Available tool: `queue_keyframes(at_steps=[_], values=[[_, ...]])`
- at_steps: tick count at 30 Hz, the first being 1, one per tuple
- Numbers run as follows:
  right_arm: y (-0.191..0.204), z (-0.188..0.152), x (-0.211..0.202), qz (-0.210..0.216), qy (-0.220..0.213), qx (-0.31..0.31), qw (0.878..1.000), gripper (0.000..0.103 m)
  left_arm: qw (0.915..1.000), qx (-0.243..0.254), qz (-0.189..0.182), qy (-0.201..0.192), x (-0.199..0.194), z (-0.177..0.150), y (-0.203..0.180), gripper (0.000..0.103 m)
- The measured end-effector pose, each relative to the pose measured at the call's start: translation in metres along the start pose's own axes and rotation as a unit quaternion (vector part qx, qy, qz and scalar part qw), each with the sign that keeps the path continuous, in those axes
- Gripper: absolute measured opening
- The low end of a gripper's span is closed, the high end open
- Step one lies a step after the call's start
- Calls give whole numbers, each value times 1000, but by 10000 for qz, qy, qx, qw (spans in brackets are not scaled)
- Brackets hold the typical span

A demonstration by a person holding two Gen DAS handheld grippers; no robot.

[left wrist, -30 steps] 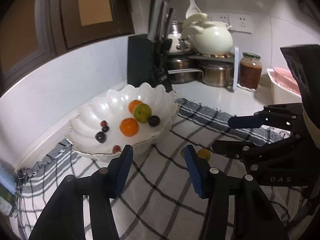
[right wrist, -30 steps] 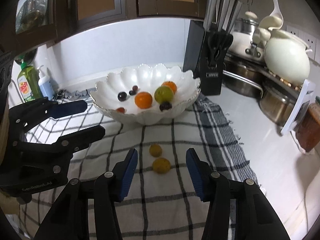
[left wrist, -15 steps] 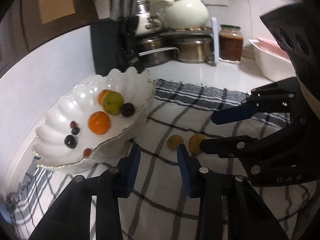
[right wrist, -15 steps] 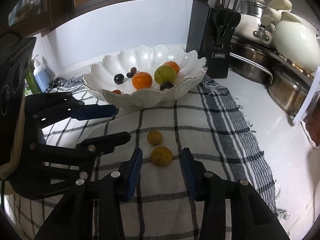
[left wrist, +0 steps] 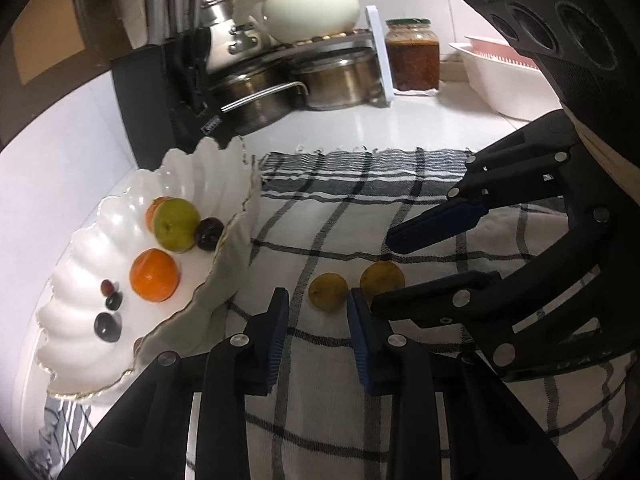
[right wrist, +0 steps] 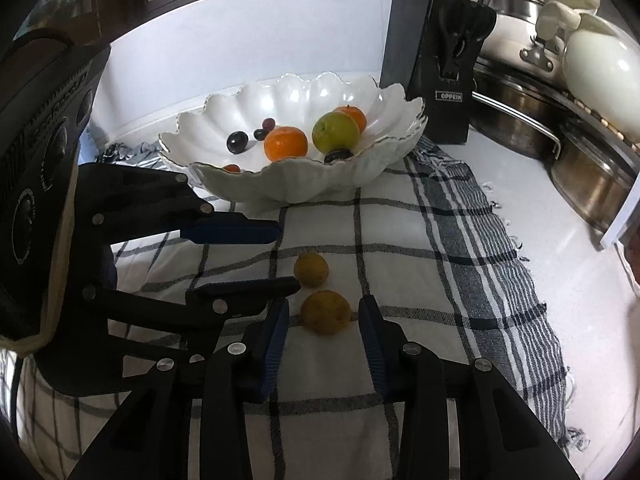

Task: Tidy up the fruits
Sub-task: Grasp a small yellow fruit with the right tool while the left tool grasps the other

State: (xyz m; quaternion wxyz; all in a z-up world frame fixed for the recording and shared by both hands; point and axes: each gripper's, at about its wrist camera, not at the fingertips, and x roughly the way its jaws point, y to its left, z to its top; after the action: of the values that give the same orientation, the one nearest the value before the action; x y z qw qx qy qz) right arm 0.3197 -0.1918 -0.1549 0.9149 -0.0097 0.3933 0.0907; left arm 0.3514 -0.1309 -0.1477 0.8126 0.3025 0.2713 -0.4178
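Two yellow-brown fruits lie on a checked cloth (right wrist: 400,240). The smaller fruit (left wrist: 328,291) (right wrist: 311,269) sits just ahead of my open left gripper (left wrist: 318,312), between its blue pads. The larger fruit (right wrist: 326,312) (left wrist: 382,279) sits between the tips of my open right gripper (right wrist: 323,320). Neither gripper touches a fruit. A white scalloped bowl (right wrist: 296,184) (left wrist: 224,216) holds two oranges, a green fruit (right wrist: 335,132) and several dark grapes. The right gripper (left wrist: 436,248) shows in the left wrist view, the left gripper (right wrist: 244,256) in the right wrist view.
A black knife block (right wrist: 440,80) stands behind the bowl. Steel pots (left wrist: 332,84), a cream kettle (left wrist: 312,4), a jar (left wrist: 414,56) and a pink-and-white tray (left wrist: 500,76) line the back of the white counter.
Both grippers have moved down and forward toward the cloth. Each now has a yellow-brown fruit between its open fingertips. The bowl and fruits have not moved.
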Motion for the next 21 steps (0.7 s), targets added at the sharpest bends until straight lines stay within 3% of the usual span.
queue_keyframes(at_steps=[9, 13, 21], values=[[-8, 0, 8, 90, 91, 132, 9998, 30, 9996, 29, -239, 113, 17, 5, 3, 30], [-10, 1, 7, 112, 79, 175, 9998, 29, 9994, -4, -305, 140, 19, 6, 2, 24], [-12, -2, 4, 154, 48, 303, 9994, 29, 9994, -155, -262, 170, 17, 6, 2, 24]])
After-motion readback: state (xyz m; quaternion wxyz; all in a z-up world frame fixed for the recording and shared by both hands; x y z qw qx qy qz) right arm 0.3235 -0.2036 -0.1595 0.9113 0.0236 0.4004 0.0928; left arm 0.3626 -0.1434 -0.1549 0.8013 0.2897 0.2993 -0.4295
